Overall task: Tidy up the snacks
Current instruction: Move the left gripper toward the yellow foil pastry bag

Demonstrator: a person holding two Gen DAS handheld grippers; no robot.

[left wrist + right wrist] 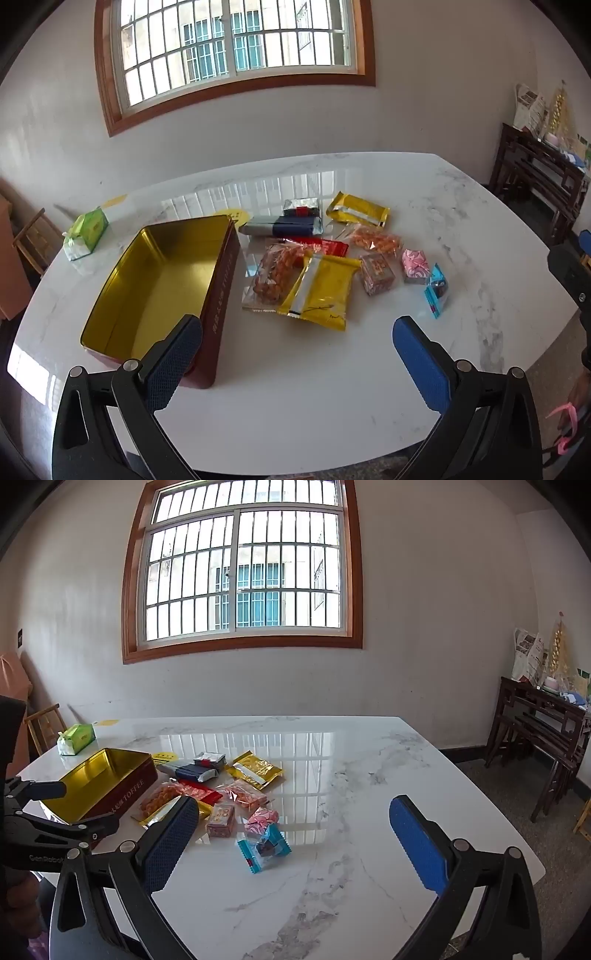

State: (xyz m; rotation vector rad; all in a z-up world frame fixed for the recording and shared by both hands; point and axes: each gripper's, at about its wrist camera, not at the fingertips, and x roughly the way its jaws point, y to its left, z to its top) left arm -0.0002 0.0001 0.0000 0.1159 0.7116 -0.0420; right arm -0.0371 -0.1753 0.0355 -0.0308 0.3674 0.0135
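Note:
An open dark-red toffee tin (pixel 221 295) with a bare gold inside (pixel 159 280) stands on the white marble table (pixel 332 387); it also shows in the right wrist view (pixel 125 794). Right of it lie several snack packets: a yellow pouch (pixel 325 291), a clear bag of nuts (pixel 273 277), a blue packet (pixel 436 290), a pink sweet (pixel 415 264). My left gripper (pixel 297 332) is open and empty above the tin's near corner. My right gripper (pixel 293 814) is open and empty, just behind the blue packet (pixel 264 849).
A green tissue pack (pixel 86 232) lies at the table's far left. A dark wooden side table (pixel 543 734) with papers stands by the right wall. A wooden chair (pixel 46 723) is at the left. The left gripper shows at the right wrist view's left edge (pixel 55 812).

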